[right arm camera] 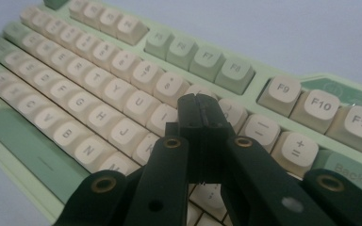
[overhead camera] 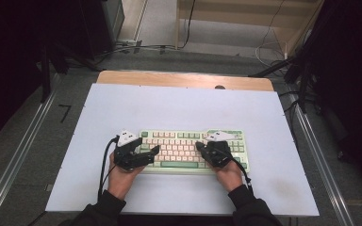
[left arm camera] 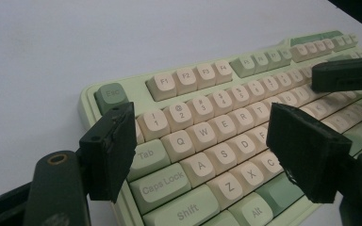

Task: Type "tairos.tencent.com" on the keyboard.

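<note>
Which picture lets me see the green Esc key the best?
The left gripper view shows the Esc key best: close, sharp, its label readable, at the corner of the keyboard just above one black jaw. The high view shows it as a tiny green square. In the right gripper view it is a blurred green bit at the top edge.

you get even, soft overhead light on the pale lilac-white table top (overhead camera: 179,101), bright against the near-black room corners. the high view is grainy and low in detail. in your gripper views the mint-green and cream plastic keyboard (right arm camera: 99,94) blurs toward the near edges, and key legends (left arm camera: 202,132) stay readable mid-frame. shadows are faint, with no glare.
</note>
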A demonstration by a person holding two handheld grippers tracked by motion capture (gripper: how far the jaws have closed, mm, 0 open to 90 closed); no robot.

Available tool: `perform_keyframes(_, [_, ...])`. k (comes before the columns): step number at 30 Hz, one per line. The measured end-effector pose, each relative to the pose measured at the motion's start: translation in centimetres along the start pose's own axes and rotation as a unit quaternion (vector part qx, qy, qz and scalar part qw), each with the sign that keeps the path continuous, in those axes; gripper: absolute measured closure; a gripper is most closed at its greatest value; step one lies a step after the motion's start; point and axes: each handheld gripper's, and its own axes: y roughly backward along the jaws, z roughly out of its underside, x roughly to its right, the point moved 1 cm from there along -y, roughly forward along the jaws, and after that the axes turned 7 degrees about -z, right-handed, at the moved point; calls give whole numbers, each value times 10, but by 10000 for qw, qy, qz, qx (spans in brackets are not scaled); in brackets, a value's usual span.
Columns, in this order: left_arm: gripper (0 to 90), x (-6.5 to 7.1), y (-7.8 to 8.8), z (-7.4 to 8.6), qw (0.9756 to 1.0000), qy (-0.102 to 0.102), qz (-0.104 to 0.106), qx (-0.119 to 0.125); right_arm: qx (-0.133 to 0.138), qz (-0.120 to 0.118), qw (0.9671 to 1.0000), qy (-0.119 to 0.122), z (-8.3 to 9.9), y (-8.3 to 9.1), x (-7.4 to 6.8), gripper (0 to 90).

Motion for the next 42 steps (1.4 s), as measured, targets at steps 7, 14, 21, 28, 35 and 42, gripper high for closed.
perform_keyframes(7, [258, -1, -1, 0, 10000, -5, -32, -2, 335, -18, 9994, -103, -5, 17, 4, 743])
perform_keyframes(14, [280, -3, 1, 0, 9999, 90, -88, 44, 273, 7, 9996, -94, -5, 21, 5, 345])
perform_keyframes(21, [366, -1, 1, 1, 10000, 75, 17, 21, 287, 45, 9995, -98, -7, 23, 4, 288])
perform_keyframes(28, [733, -1, 1, 2, 9989, 100, 456, 6, 297, 25, 9994, -153, -8, 25, 6, 284])
perform_keyframes(35, [900, 1, 1, 1, 9981, 25, 611, -55, 318, 52, 9993, -188, -8, 27, 7, 284])
perform_keyframes(42, [900, 2, -3, 3, 9984, -56, 550, -142, 324, 63, 9992, -215, -7, 28, 8, 283])
